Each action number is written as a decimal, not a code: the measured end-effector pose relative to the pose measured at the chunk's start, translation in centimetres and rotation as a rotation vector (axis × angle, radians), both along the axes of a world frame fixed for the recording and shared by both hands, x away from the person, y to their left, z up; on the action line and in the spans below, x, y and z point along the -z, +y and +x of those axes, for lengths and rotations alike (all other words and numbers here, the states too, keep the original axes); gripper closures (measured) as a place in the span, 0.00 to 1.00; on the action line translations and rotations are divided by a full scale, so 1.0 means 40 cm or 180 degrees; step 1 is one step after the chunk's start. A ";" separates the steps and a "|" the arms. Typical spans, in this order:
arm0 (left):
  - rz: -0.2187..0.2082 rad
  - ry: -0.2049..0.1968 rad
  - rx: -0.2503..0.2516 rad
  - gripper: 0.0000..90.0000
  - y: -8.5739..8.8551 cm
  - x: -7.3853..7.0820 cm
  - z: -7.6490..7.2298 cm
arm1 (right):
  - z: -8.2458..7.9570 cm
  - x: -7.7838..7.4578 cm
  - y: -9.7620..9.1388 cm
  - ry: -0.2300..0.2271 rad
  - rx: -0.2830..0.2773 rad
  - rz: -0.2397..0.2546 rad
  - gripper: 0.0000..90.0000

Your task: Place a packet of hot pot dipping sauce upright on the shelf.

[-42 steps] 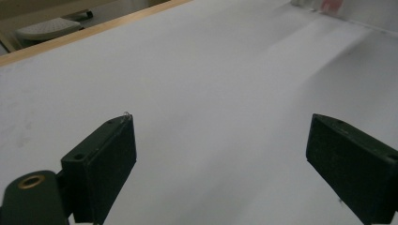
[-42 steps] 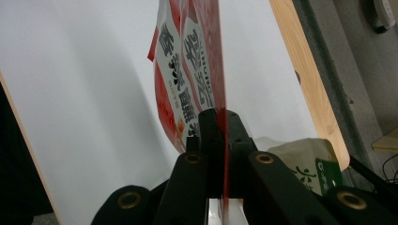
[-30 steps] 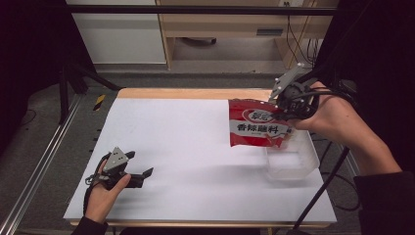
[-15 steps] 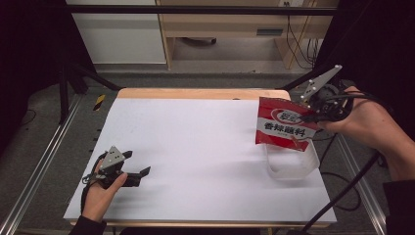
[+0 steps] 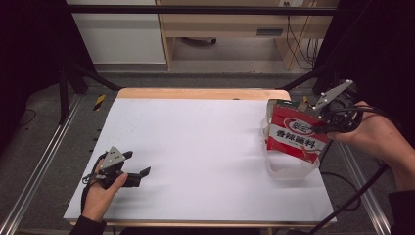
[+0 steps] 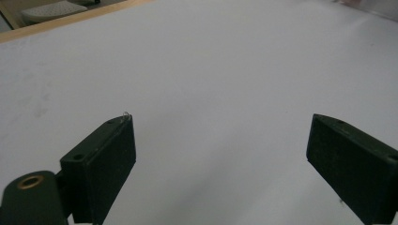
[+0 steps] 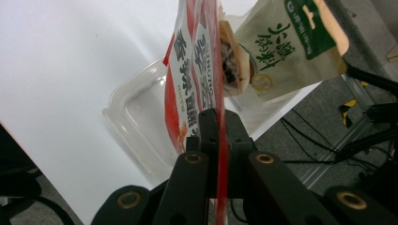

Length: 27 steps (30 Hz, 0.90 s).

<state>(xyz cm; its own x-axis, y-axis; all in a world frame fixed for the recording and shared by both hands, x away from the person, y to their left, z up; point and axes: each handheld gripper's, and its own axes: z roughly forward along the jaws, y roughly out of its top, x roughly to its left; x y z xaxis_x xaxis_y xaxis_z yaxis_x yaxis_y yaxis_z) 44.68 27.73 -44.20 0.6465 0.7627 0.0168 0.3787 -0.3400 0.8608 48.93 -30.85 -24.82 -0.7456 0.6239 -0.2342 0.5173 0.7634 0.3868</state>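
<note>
While the right gripper (image 5: 327,113) is clamping its jaws on the edge of the red seasoning packet (image 5: 295,137), part of that edge is lying hidden between the pads. Over the clear plastic container (image 5: 288,172) at the table's (image 5: 195,147) right side, the packet is hanging tilted, its long axis running from far left down to near right. Behind it, in the right gripper view, a beige packet (image 7: 286,47) is showing, its lower part covered. Near the table's left front, the left gripper (image 5: 136,175) is resting with jaws apart, holding nothing.
</note>
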 end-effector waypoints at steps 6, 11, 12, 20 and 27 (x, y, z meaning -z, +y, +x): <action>0.0007 0.0004 0.0020 0.09 -0.003 0.001 0.000 | 0.005 0.041 -0.005 0.0084 0.0012 0.0028 0.99; 0.0002 0.0015 0.0012 0.09 -0.001 0.002 0.001 | 0.011 0.081 -0.018 0.0153 0.0076 0.0082 0.99; 0.0002 0.0018 0.0015 0.09 -0.002 0.002 0.002 | 0.011 0.084 -0.023 0.0161 0.0105 0.0095 0.99; 0.0020 0.0042 0.0041 0.09 -0.007 0.005 0.001 | 0.013 0.106 -0.062 0.0249 0.0204 0.0112 0.99; 0.0025 0.0054 0.0031 0.09 -0.007 0.007 0.002 | 0.020 0.113 -0.073 0.0302 0.0234 0.0098 0.94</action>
<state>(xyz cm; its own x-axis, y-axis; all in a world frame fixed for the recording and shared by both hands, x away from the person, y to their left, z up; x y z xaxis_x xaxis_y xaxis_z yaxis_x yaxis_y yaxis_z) 44.77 27.46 -44.47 0.6541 0.7563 0.0119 0.3898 -0.3505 0.8516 49.72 -33.76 -29.35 -0.7154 0.6836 -0.1446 0.6068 0.7105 0.3562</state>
